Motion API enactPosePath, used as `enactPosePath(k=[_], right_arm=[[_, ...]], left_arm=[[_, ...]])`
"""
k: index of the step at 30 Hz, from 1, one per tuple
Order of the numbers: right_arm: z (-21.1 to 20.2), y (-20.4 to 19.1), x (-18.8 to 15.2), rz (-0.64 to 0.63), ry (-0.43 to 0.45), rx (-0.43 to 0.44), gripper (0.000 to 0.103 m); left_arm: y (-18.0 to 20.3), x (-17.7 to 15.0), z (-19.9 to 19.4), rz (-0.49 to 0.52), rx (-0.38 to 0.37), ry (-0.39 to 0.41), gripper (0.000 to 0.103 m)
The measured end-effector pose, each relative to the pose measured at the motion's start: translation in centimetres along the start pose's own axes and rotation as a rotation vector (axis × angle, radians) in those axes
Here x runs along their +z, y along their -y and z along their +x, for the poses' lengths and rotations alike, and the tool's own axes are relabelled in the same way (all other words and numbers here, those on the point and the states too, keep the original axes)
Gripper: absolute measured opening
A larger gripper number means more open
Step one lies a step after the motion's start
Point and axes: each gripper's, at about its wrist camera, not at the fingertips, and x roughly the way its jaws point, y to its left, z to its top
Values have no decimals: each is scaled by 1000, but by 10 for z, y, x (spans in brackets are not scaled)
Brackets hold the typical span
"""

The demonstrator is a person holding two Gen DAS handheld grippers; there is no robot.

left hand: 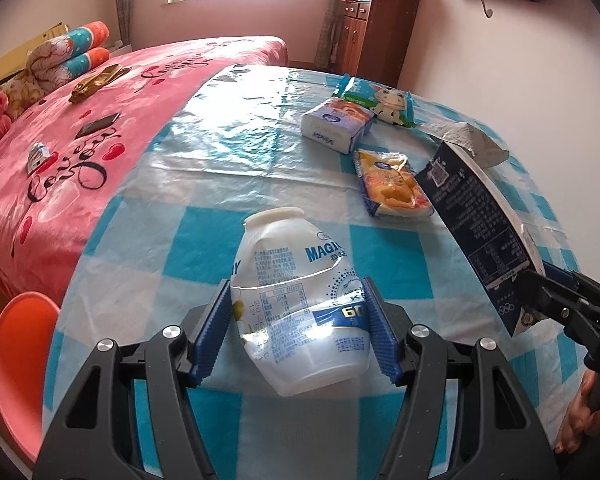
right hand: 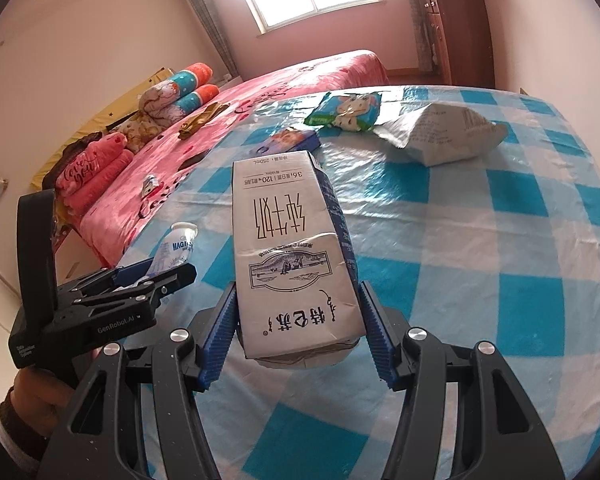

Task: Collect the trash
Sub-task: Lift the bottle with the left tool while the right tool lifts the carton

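My left gripper (left hand: 298, 328) is shut on a white plastic drink bottle (left hand: 296, 300) with blue print, held above the blue-and-white checked table (left hand: 180, 256). It also shows at the left of the right wrist view (right hand: 156, 276), with the bottle (right hand: 176, 248) sticking out. My right gripper (right hand: 298, 332) is shut on a white-and-blue milk carton (right hand: 288, 256), held over the table (right hand: 480, 260). The carton (left hand: 476, 232) and right gripper (left hand: 540, 300) show at the right of the left wrist view.
On the table lie a tissue pack (left hand: 336, 126), a green cow-print wrapper (left hand: 380, 100), a yellow snack packet (left hand: 392, 184) and a crumpled white bag (right hand: 440, 132). A pink bed (left hand: 80, 128) with small items stands left. An orange chair (left hand: 16, 344) is near left.
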Motion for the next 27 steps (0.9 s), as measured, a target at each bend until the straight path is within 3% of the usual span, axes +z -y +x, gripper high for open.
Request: enactPosePath(k=[27], right_arm=[[-6, -87, -7, -138, -48, 61, 60]], left_arm=[[-74, -26, -57, -105, 46, 77, 64]])
